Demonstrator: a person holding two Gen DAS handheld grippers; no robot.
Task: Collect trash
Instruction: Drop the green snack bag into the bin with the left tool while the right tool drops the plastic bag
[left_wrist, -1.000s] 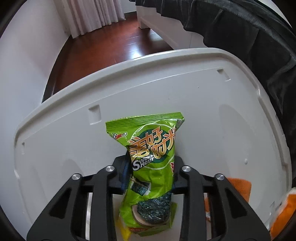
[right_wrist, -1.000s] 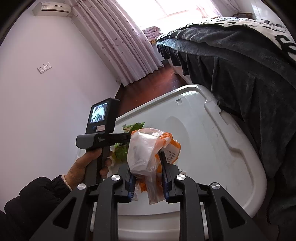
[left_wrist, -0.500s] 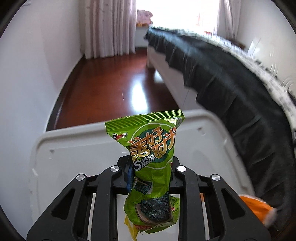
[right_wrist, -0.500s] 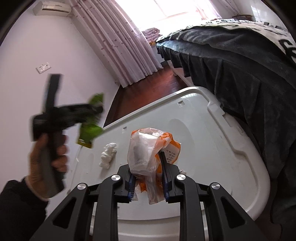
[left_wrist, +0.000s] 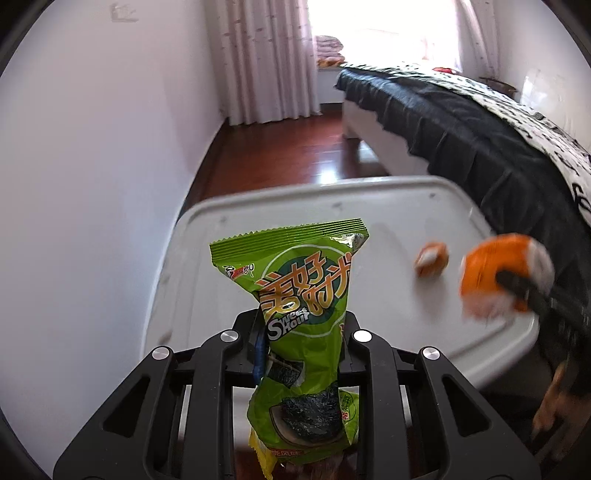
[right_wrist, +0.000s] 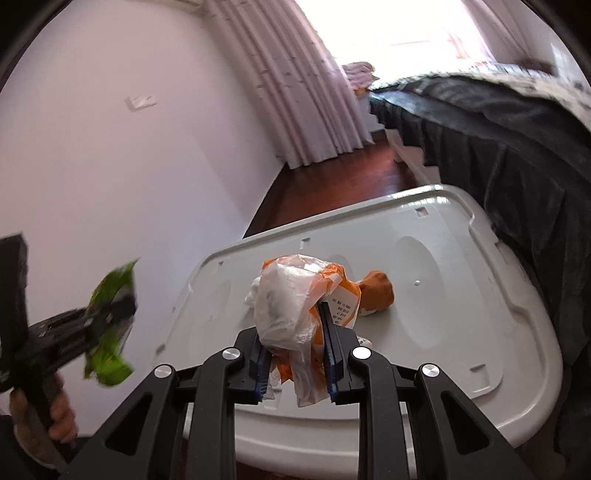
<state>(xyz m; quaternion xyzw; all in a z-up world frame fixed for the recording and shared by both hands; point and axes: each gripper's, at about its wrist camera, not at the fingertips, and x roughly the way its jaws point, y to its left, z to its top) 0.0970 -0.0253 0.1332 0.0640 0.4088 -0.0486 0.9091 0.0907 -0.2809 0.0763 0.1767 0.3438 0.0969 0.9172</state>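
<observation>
While left gripper (left_wrist: 301, 332) pinches green snack bag (left_wrist: 306, 314) raised off white bin lid (right_wrist: 461, 295), right gripper (right_wrist: 295, 354) clamped on orange-white plastic bag (right_wrist: 299, 299) over lid's near edge, small orange wad (right_wrist: 376, 291) lying mid-lid, bed (left_wrist: 480, 147) beside lid's right edge.

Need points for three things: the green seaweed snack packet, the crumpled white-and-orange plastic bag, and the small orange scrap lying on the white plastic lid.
green seaweed snack packet (left_wrist: 299, 295), left wrist view, printed front.
crumpled white-and-orange plastic bag (right_wrist: 291, 299), right wrist view, white bulge.
small orange scrap (right_wrist: 376, 291), right wrist view, its middle, lying on the lid.
</observation>
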